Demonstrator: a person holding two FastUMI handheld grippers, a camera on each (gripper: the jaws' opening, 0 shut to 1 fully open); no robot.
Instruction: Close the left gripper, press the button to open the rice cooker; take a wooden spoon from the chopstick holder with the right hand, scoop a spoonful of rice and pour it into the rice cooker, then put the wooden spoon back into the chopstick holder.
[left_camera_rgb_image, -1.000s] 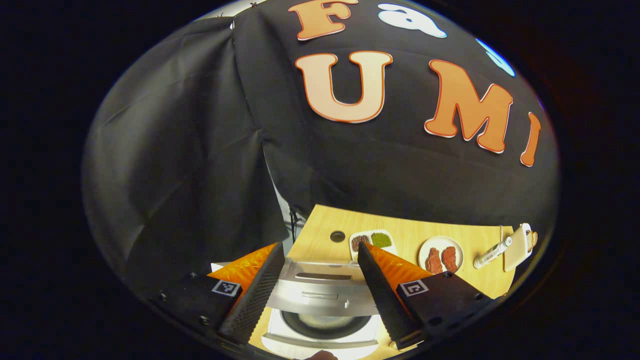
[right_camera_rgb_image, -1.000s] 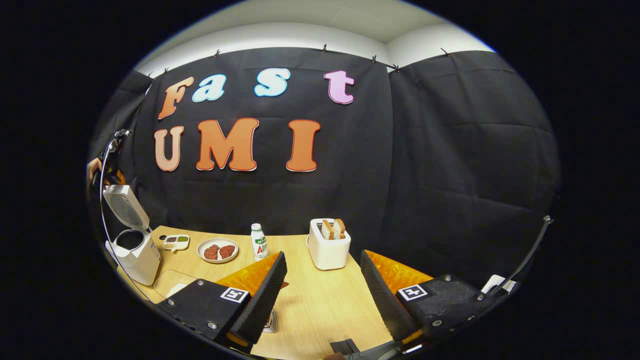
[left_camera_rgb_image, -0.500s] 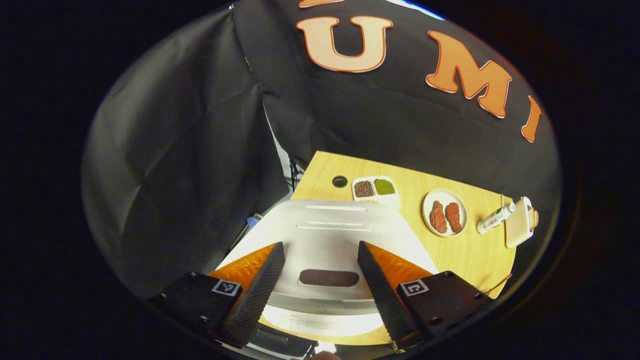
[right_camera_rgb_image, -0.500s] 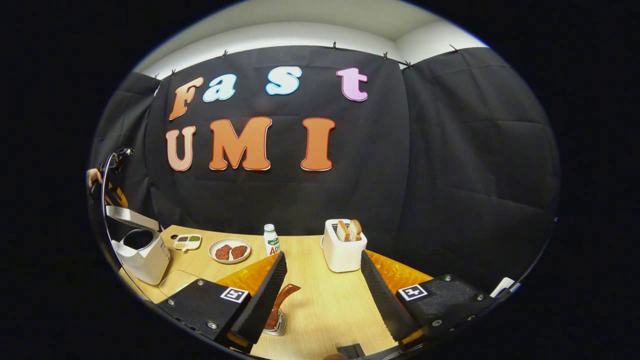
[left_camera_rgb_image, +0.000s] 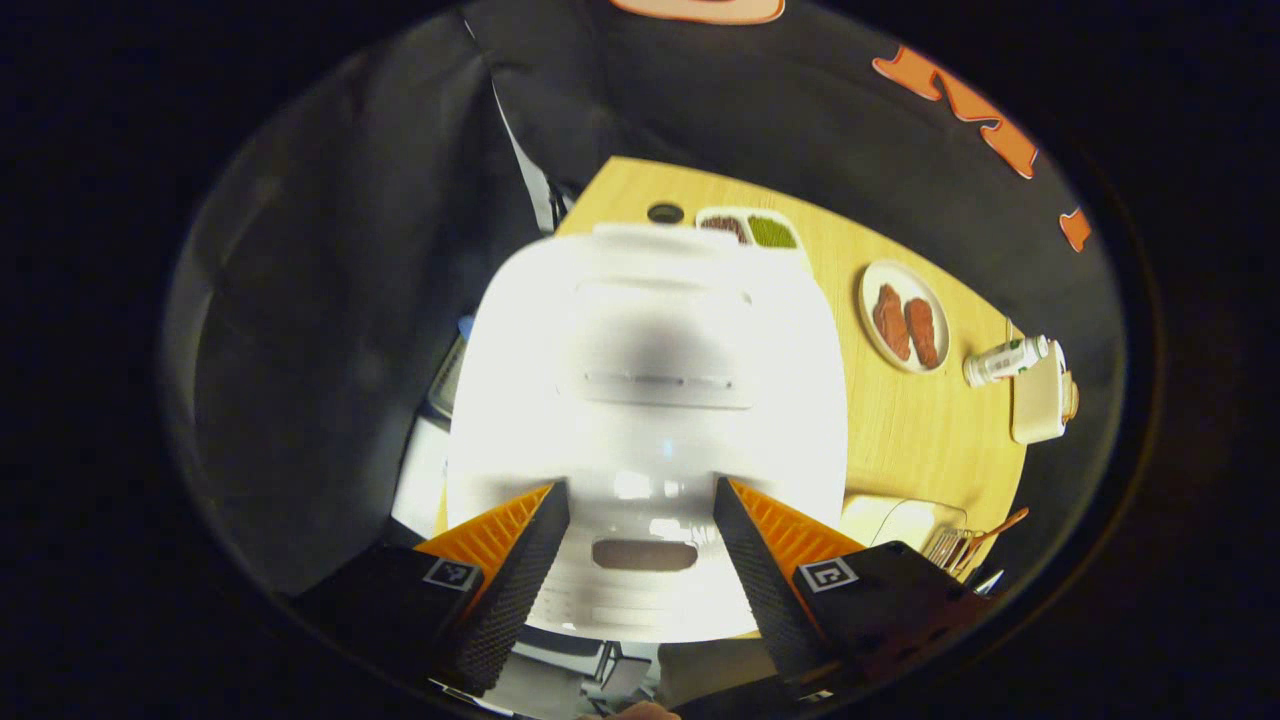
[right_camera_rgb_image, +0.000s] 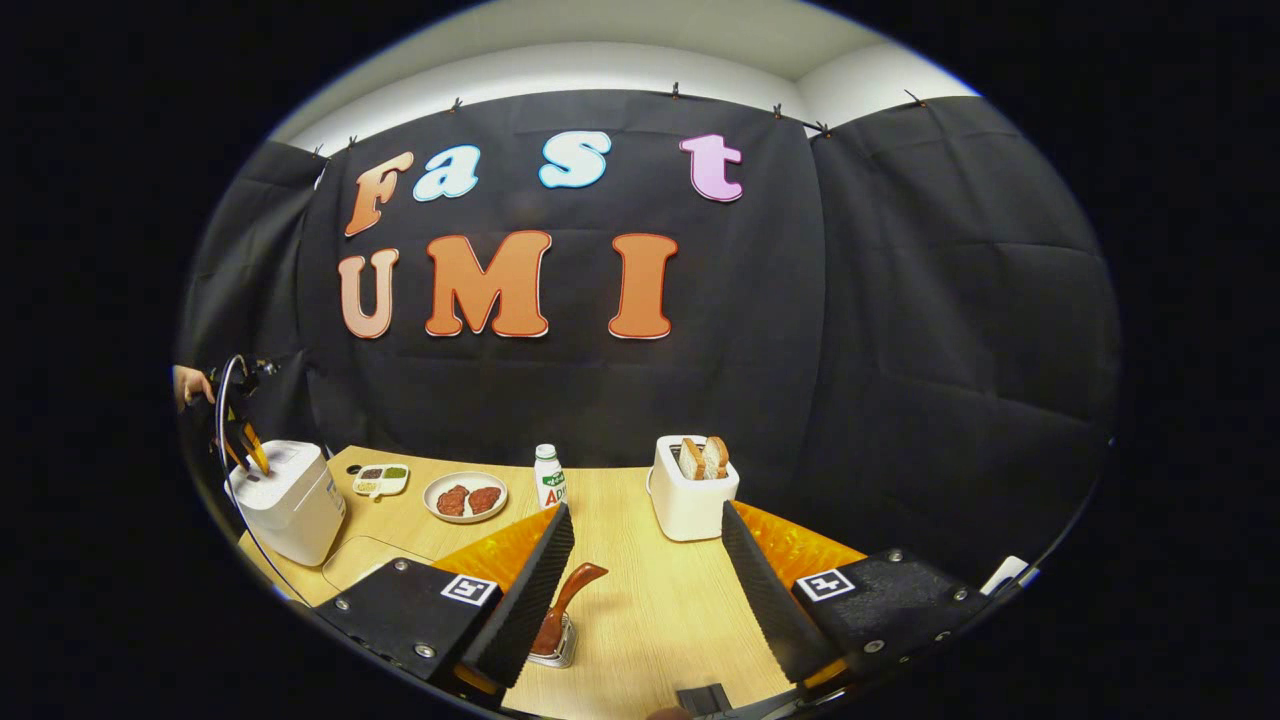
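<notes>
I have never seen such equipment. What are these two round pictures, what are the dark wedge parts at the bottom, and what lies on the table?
A person holds a pair of two-finger tongs in each hand. A camera rides on each pair and looks forward along its fingers; those are the wedges. In the left gripper view, the left tongs are open over the white rice cooker, whose lid is closed. In the right gripper view, the right tongs are open above the wooden table. On it stand a toaster with bread, a bottle, a plate of meat, a divided dish and a wooden spoon in its holder. Neither pair holds anything.
</notes>
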